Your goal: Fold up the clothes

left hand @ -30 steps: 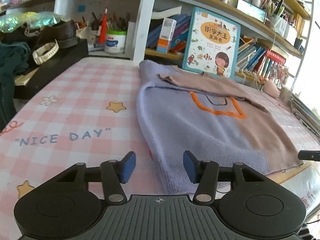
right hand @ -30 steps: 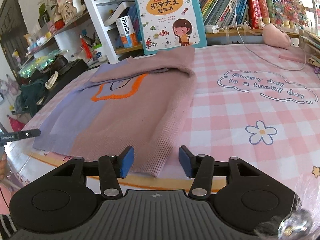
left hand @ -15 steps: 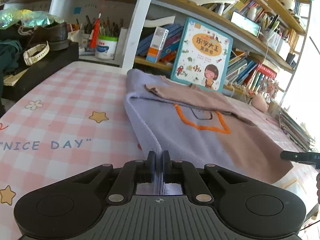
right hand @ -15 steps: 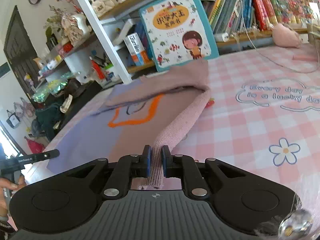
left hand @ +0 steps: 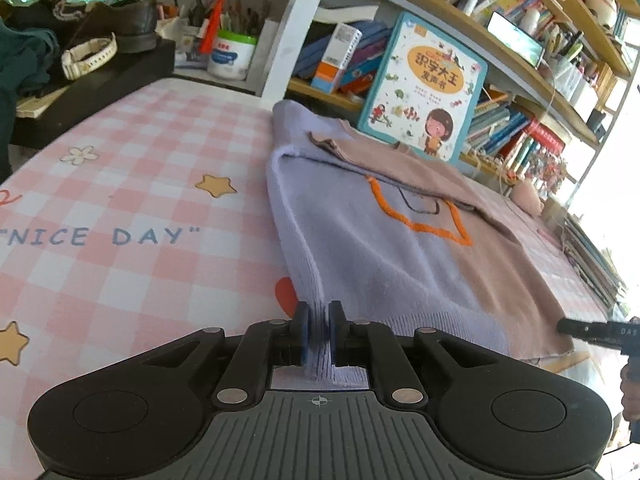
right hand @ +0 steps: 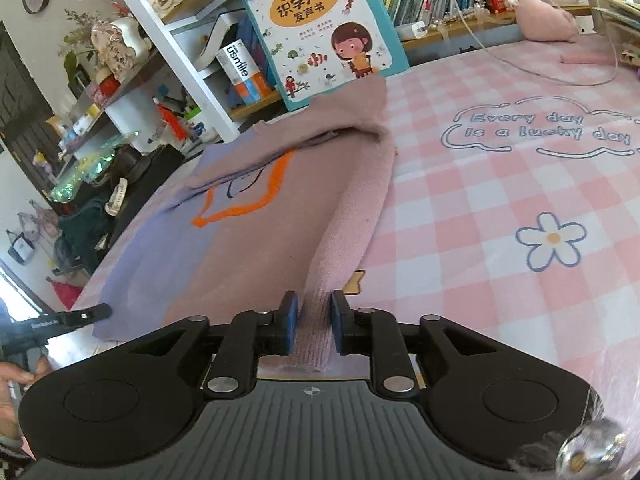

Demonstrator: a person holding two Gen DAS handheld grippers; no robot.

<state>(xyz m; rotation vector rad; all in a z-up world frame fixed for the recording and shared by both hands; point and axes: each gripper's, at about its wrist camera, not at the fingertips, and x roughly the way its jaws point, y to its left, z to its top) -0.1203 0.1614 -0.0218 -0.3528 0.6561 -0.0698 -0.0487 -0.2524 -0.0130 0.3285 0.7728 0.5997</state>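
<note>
Soft knit on smooth printed cloth

We see a fuzzy, matt knitted sweater (left hand: 384, 264) with ribbed hem, a glossy checked surface (left hand: 132, 200) cover, and matt black plastic tools.

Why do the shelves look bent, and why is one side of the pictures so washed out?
Left wrist view: the fisheye lens bows the bookshelf, and window light bleaches the right edge white. Right wrist view: the same curving, with the checked tablecloth bulging like a dome; light is even, the sweater sharp, and a glinting smear sits on the lower right corner.

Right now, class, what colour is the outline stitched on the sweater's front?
Orange stitched outline, clearest in the left wrist view.
</note>
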